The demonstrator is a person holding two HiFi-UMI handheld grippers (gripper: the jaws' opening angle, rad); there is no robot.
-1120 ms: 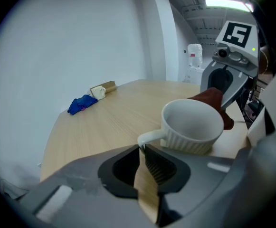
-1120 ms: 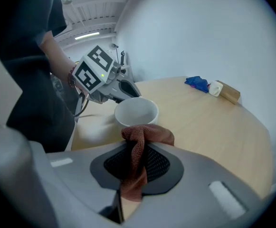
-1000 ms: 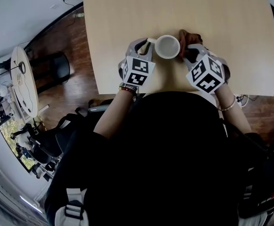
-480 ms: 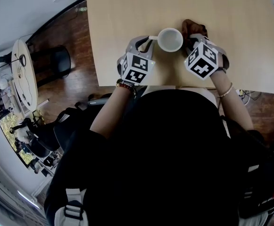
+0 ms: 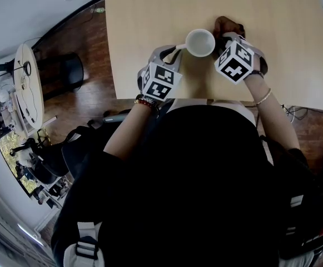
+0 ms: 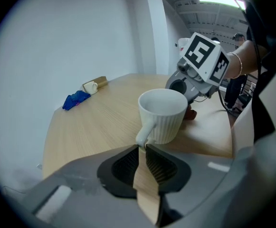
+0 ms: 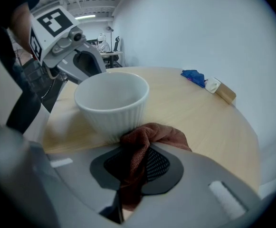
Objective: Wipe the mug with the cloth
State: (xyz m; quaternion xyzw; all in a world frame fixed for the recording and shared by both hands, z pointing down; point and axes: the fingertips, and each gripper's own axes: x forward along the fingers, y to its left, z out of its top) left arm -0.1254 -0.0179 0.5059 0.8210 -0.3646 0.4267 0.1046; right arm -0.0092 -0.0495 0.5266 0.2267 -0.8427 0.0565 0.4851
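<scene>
Head view: looking down on the white mug [image 5: 200, 42], upright and seeming to rest on the counter [image 5: 150, 15] close to its near edge. Flanking the mug with both wrists angled inward: left claw [image 5: 172, 52] reaching in at the handle [image 5: 179, 47], right claw [image 5: 223, 41] coming in from the opposite side, with the reddish cloth [image 5: 228, 25] bunched just beside the mug's far-right wall.

Left gripper view: pinching the handle low on its loop between nearly closed pads. Judging the mug to be stiff glazed ceramic, fairly heavy, slick and easy to chip. Likely swivelling if held this thinly, so gripping firmly.

Right gripper view: clamping the cloth between pressed-together pads, a soft fold spilling forward and touching the mug's ribbed wall. Judging the cloth light and limp, needing a push against the mug to rub.
</scene>
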